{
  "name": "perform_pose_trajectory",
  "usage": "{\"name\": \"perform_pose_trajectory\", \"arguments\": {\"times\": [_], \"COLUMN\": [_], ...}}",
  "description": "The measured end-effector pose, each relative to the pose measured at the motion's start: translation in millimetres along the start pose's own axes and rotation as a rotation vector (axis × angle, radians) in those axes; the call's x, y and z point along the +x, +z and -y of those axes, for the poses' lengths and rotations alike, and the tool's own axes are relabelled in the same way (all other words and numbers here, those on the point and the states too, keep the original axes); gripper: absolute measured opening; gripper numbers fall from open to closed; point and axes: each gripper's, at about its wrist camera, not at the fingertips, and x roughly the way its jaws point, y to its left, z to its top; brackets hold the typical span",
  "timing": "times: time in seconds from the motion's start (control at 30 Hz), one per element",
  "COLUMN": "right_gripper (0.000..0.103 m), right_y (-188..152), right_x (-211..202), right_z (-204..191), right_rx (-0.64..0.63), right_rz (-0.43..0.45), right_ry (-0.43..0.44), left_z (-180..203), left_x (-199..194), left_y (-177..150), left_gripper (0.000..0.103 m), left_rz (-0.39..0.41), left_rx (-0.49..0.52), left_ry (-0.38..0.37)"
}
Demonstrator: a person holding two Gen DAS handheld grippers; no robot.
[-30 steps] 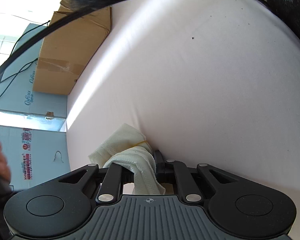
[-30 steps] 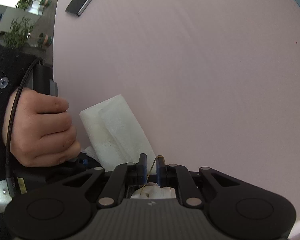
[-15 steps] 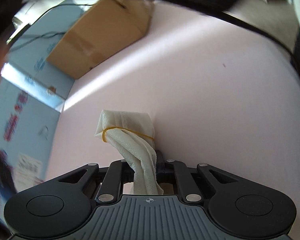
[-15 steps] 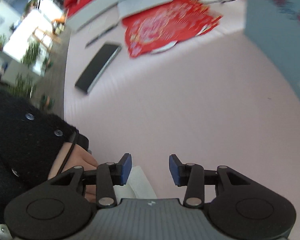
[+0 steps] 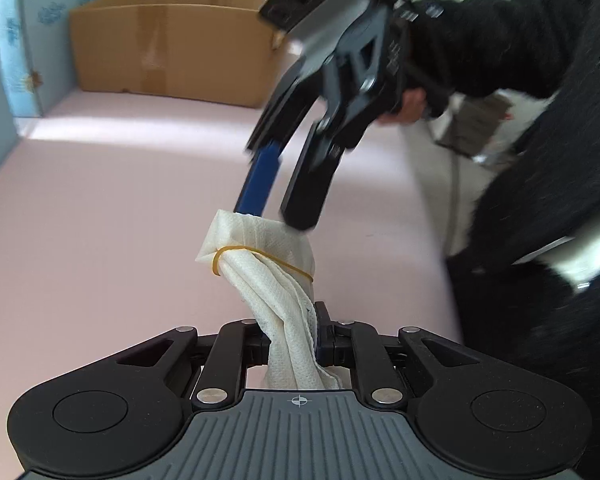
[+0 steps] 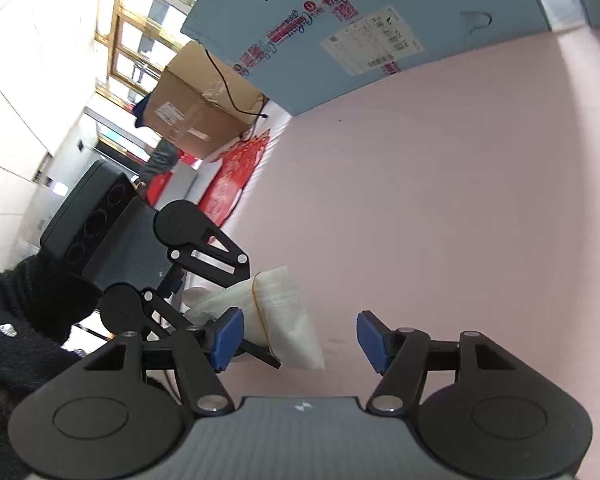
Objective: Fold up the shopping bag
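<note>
The white shopping bag (image 5: 260,252) is folded into a small bundle with a yellow rubber band (image 5: 260,254) around it. My left gripper (image 5: 293,336) is shut on the bundle's loose lower end and holds it up above the pink table (image 5: 100,220). My right gripper (image 5: 282,212) is open, its fingertips just beyond the bundle's top. In the right wrist view the bundle (image 6: 278,316) sits just ahead of my open right gripper (image 6: 298,338), toward its left blue pad (image 6: 228,338); the left gripper (image 6: 192,280) holds the bundle from the left.
A brown cardboard box (image 5: 172,48) stands at the back of the table. A large light-blue box (image 6: 380,20) with labels borders the pink surface (image 6: 440,220). Red printed sheets (image 6: 236,176) lie farther off. The person's black sleeve (image 5: 540,160) fills the right side.
The left gripper has lifted and turned the banded bundle upward. The right gripper let go of the rubber band, opened wide, and swung round to face the bundle's top.
</note>
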Motion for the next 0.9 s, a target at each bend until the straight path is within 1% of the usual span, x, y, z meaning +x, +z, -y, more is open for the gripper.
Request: {"name": "perform_pose_trajectory", "arguments": {"times": [0.03,0.07,0.1,0.13,0.17,0.23,0.3,0.37,0.47,0.5,0.53,0.57,0.6,0.63,0.7,0.77,0.8,0.83,0.87,0.9], "right_gripper": [0.057,0.046,0.024,0.024,0.023,0.021,0.02,0.019,0.019,0.019,0.019,0.019,0.019,0.018,0.018,0.017,0.016,0.016,0.016,0.016], "right_y": [-3,-6,-9,-11,-13,-20,-27,-34,-37,-37,-36,-36,-37,-37,-39,-43,-44,-46,-47,-47], "right_x": [10,22,34,42,44,47,49,51,60,63,67,70,72,73,76,71,69,69,68,67], "right_z": [3,4,6,8,10,16,21,27,28,28,28,28,29,30,34,37,40,42,42,41], "right_rx": [0.022,0.044,0.068,0.085,0.096,0.15,0.219,0.291,0.349,0.36,0.376,0.392,0.403,0.416,0.451,0.487,0.507,0.526,0.531,0.528], "right_rz": [0.003,0.004,0.011,0.022,0.031,0.079,0.158,0.242,0.307,0.319,0.329,0.336,0.341,0.343,0.336,0.323,0.322,0.326,0.327,0.327], "right_ry": [0.037,0.075,0.13,0.161,0.16,0.152,0.096,0.032,-0.02,-0.025,-0.03,-0.035,-0.039,-0.043,-0.059,-0.098,-0.104,-0.104,-0.105,-0.112], "left_z": [0,0,-1,-3,-6,-10,-17,-18,0,11,26,39,48,56,66,72,72,71,73,75], "left_x": [1,4,6,7,9,12,13,14,14,15,18,21,23,28,29,25,18,7,-1,-9], "left_y": [3,5,6,6,5,2,0,1,-1,-1,-1,0,0,0,3,6,10,14,18,22], "left_gripper": [0.013,0.013,0.013,0.013,0.017,0.024,0.036,0.042,0.045,0.05,0.05,0.051,0.057,0.06,0.072,0.073,0.072,0.071,0.065,0.044], "left_rz": [-0.017,-0.039,-0.054,-0.065,-0.076,-0.094,-0.102,-0.086,-0.054,-0.042,-0.027,-0.01,0.006,0.018,0.012,-0.014,-0.014,0.014,0.055,0.096], "left_rx": [0.002,0.003,0.003,-0.002,-0.009,-0.024,-0.045,-0.072,-0.093,-0.098,-0.099,-0.1,-0.104,-0.111,-0.104,-0.093,-0.095,-0.12,-0.161,-0.201], "left_ry": [-0.026,-0.036,-0.041,-0.038,-0.026,0.028,0.125,0.272,0.466,0.548,0.648,0.73,0.797,0.865,0.995,1.161,1.215,1.2,1.151,1.101]}}
